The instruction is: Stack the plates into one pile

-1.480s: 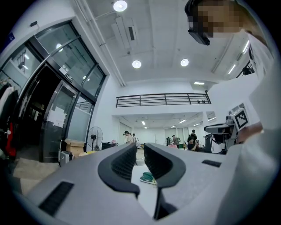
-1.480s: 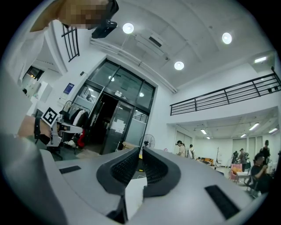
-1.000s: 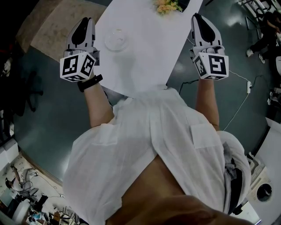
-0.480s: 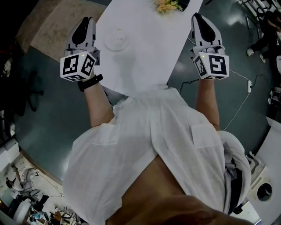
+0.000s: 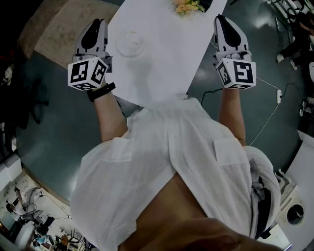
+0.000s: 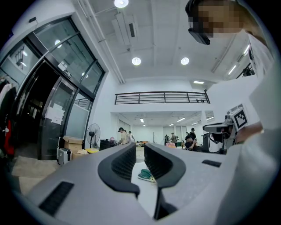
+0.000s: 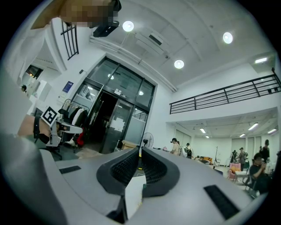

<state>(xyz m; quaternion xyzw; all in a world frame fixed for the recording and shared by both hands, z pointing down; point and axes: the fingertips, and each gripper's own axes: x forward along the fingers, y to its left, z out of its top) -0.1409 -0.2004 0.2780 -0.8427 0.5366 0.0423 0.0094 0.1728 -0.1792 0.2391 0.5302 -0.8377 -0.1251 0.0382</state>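
Note:
A stack of clear glass plates sits on the white table, near its left edge. My left gripper hovers just left of that edge, level with the plates and apart from them. Its jaws stand slightly apart with nothing between them. My right gripper hovers off the table's right edge. Its jaws are closed together and hold nothing. Each gripper view looks out level across the room, and no plates show in either.
A bunch of pale flowers lies at the table's far end. A small green thing lies on the table ahead of the left jaws. A beige rug covers the floor at left. A white cable with a plug strip runs at right.

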